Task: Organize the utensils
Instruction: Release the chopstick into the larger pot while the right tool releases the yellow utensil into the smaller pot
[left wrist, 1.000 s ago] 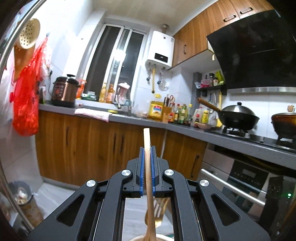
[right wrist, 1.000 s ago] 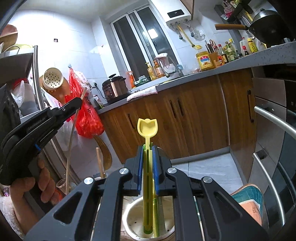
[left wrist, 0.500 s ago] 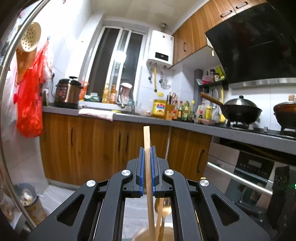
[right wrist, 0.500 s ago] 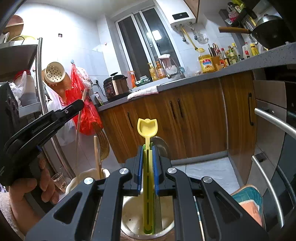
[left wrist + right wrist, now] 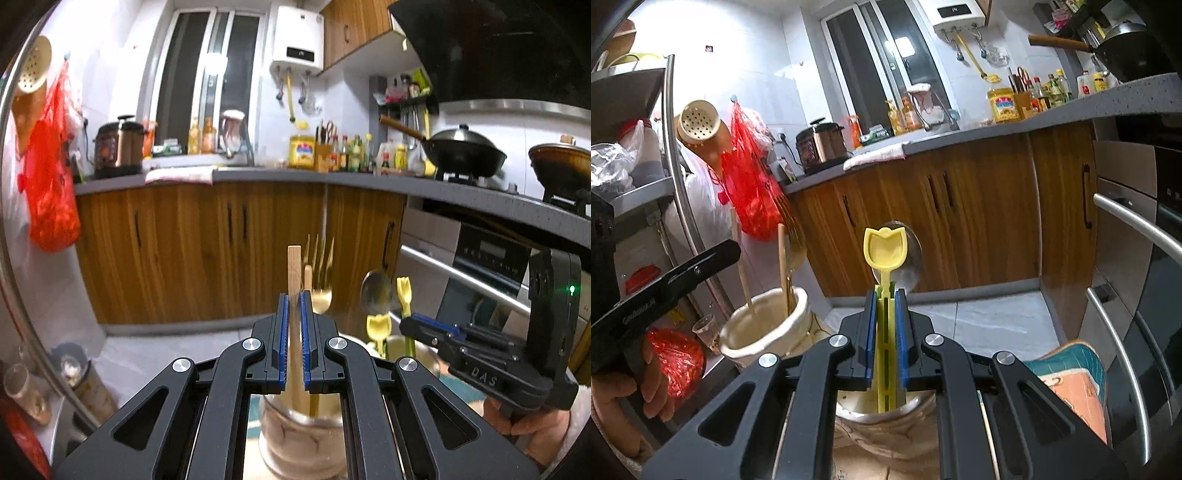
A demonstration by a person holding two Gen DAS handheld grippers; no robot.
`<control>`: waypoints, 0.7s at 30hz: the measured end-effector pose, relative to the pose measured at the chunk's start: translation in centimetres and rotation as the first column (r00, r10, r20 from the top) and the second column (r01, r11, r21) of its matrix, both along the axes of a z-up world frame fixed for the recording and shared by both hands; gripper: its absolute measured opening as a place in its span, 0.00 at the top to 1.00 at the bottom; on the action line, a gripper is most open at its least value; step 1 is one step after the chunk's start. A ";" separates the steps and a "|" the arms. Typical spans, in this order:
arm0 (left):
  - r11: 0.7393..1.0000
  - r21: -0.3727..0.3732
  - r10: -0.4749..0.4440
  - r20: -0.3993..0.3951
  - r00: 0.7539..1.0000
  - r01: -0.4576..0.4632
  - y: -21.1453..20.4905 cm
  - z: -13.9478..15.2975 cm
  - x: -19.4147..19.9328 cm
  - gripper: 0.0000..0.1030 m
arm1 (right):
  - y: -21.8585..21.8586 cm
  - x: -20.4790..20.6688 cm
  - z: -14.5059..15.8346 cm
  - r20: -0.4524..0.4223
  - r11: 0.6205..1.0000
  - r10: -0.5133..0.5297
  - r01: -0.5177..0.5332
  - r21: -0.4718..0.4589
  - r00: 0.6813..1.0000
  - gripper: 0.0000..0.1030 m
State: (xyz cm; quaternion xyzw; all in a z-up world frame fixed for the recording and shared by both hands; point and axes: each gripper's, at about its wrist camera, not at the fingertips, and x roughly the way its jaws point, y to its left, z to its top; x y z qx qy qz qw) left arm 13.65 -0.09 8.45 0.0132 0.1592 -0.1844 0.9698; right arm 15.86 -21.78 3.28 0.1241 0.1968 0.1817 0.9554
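My left gripper (image 5: 294, 302) is shut on a wooden chopstick (image 5: 294, 269) that stands upright with its lower end inside a cream ceramic holder (image 5: 301, 439). A gold fork (image 5: 320, 280) stands in the same holder. My right gripper (image 5: 885, 299) is shut on a yellow plastic spoon (image 5: 884, 247), its handle reaching down into a metal cup (image 5: 886, 413). A steel spoon (image 5: 910, 258) stands behind it. The cream holder also shows in the right wrist view (image 5: 764, 328), to the left of the metal cup.
Wooden cabinets (image 5: 207, 247) and a grey counter (image 5: 332, 177) run across the back. An oven with steel handles (image 5: 1137, 229) is to the right. A metal rack (image 5: 668, 147) and a red bag (image 5: 753, 192) are on the left. A teal cloth (image 5: 1071, 373) lies by the cups.
Both grippers have sunk lower with their utensils. The chopstick has gone deeper into the cream holder, and the yellow spoon deeper into the metal cup. Both holders now show more fully.
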 end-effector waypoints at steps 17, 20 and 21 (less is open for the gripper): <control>1.000 0.005 0.023 -0.062 0.998 -0.023 1.0 -0.4 -1.2 0.70 | -1.0 -0.9 0.9 -0.063 1.000 -0.009 0.010 0.009 0.998 0.63; 1.000 -0.001 0.028 -0.073 0.997 -0.029 1.4 -0.1 -1.9 0.59 | -1.2 -1.7 1.3 -0.073 1.000 -0.011 0.012 0.009 0.997 0.57; 0.999 -0.005 0.033 -0.081 0.996 -0.033 1.7 -0.1 -2.3 0.54 | -1.3 -2.1 1.4 -0.078 1.000 -0.011 0.012 0.008 0.997 0.56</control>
